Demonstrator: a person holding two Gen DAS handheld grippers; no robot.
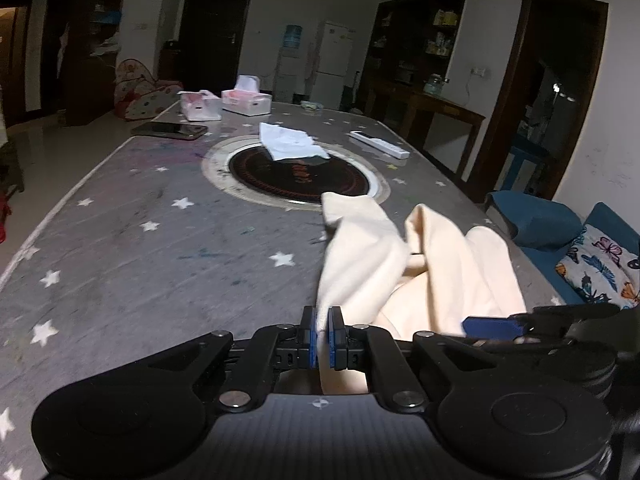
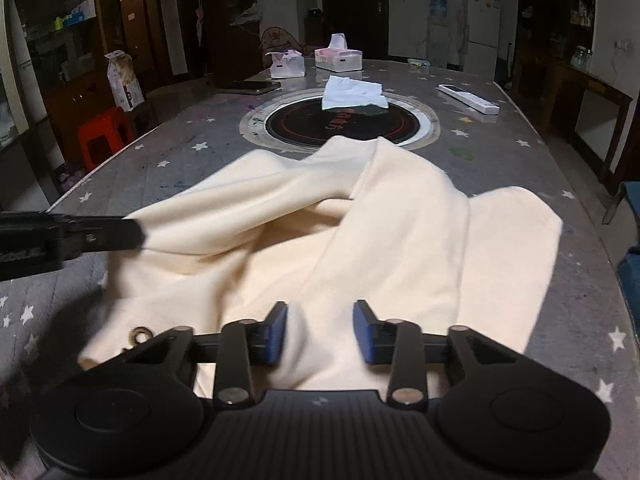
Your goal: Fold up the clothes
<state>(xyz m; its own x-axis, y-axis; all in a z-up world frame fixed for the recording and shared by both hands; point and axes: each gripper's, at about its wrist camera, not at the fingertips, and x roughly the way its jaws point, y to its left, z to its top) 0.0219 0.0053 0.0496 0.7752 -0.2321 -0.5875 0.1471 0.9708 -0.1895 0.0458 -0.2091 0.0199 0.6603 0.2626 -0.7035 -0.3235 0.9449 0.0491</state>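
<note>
A cream garment [image 2: 340, 232] lies rumpled on the near part of the grey star-patterned table [image 2: 180, 168]. My left gripper [image 1: 323, 334] is shut on an edge of the cream garment [image 1: 360, 256] and holds that edge lifted. It shows in the right wrist view [image 2: 132, 234] at the left, pinching the cloth. My right gripper [image 2: 320, 330] is open, its blue pads either side of a fold of the garment. It shows in the left wrist view [image 1: 492, 326] at the right edge.
A round black hotplate [image 2: 340, 122] is set in the table's middle, with a white cloth [image 2: 352, 94] on its far rim. Two tissue boxes [image 2: 338, 58], a phone [image 2: 252, 87] and a white remote [image 2: 468, 98] lie farther back. A red stool [image 2: 106, 134] stands at the left.
</note>
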